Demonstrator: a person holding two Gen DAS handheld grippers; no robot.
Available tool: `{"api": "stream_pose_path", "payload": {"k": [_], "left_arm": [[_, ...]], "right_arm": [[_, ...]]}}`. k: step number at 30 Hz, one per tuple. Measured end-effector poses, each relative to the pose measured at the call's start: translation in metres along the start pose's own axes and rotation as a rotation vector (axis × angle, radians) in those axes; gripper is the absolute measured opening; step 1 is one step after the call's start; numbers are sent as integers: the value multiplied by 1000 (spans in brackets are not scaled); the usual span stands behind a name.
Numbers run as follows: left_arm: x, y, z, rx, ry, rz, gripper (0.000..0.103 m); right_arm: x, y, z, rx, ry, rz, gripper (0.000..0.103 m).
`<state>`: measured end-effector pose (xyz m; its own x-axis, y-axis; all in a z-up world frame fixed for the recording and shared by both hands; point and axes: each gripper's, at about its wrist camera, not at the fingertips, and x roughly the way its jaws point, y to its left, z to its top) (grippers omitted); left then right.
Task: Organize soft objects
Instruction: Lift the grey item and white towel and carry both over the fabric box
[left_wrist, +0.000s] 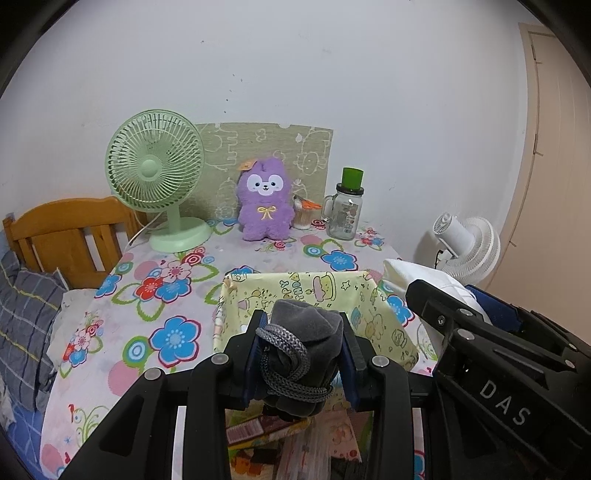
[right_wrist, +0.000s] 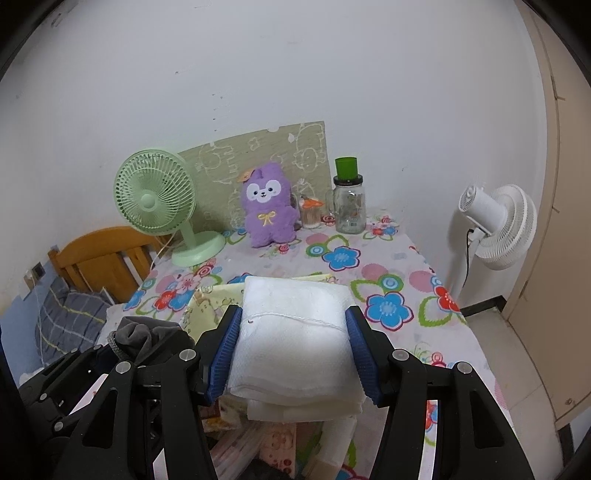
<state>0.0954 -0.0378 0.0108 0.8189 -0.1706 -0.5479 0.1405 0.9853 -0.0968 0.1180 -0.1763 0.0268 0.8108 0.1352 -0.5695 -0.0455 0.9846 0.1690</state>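
Observation:
My left gripper (left_wrist: 302, 332) is shut on a grey velvet drawstring pouch (left_wrist: 301, 334) and holds it above the open yellow cartoon-print fabric bin (left_wrist: 295, 286) on the floral table. My right gripper (right_wrist: 293, 332) is shut on a folded white cloth (right_wrist: 293, 332), held over the bin's near right side (right_wrist: 207, 306). The right gripper and its cloth (left_wrist: 424, 275) show at the right of the left wrist view; the pouch (right_wrist: 138, 336) shows at the lower left of the right wrist view. A purple plush toy (left_wrist: 263, 201) sits upright at the table's back.
A green desk fan (left_wrist: 157, 177) stands back left, a glass jar with a green cup on it (left_wrist: 345, 210) back right, a small swab holder (left_wrist: 303, 216) between them. A white floor fan (right_wrist: 495, 225) stands right of the table. A wooden bed frame (left_wrist: 62, 236) lies left.

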Motion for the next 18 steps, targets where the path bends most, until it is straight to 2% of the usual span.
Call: {"api": "stream_pose_path", "payload": {"k": [18], "left_arm": [[50, 6, 17, -20, 63, -3, 37]], "right_arm": [[44, -4, 16, -14, 31, -6, 60]]}}
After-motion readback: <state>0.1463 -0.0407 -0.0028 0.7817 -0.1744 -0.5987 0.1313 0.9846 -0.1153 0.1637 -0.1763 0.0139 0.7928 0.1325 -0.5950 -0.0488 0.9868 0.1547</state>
